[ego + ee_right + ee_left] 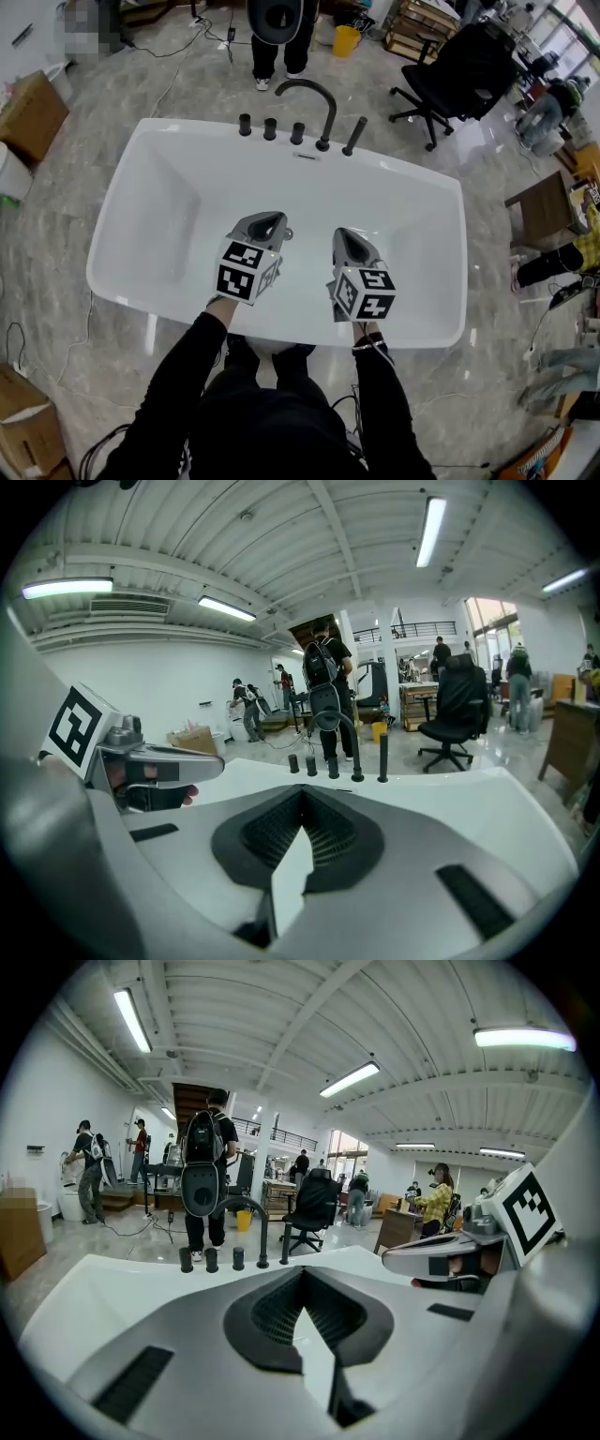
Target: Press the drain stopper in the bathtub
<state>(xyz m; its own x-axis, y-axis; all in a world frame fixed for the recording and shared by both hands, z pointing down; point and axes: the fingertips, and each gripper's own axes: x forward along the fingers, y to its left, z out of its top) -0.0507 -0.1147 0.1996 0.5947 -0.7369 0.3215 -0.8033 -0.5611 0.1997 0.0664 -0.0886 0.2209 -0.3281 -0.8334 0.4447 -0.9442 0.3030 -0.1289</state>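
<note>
Obs.: white bathtub (141, 216) stands on the marble floor, long axis running left to right. On its far rim sit 3 black knobs (270, 128), a curved black faucet spout (309, 89) and a black hand-shower handle (354, 136), with an overflow slot (307, 157) just below them on the far wall. The drain stopper shows in no view. The bare tub floor shows no disc or hole, so it probably lies under the 2 grippers, on the centre line below the overflow; whether it sits pressed down or popped up cannot be told. The left hand-held gripper (267, 223) and right hand-held gripper (352, 239) hang side by side over the near half of the basin, tips pointing far toward the faucet set. In each gripper's own view the ribbed pads meet at the tip with nothing between them (left (300, 1274), right (302, 794)), so both are closed and empty. Judgement: closed jaws give 1 blunt tip, which suits pushing a stopper better than gripping it. Both cameras look level across the rim into the room, so neither tip is aimed down at the tub floor. A standing person (279, 28) is just beyond the far rim, clear of the tub.
</note>
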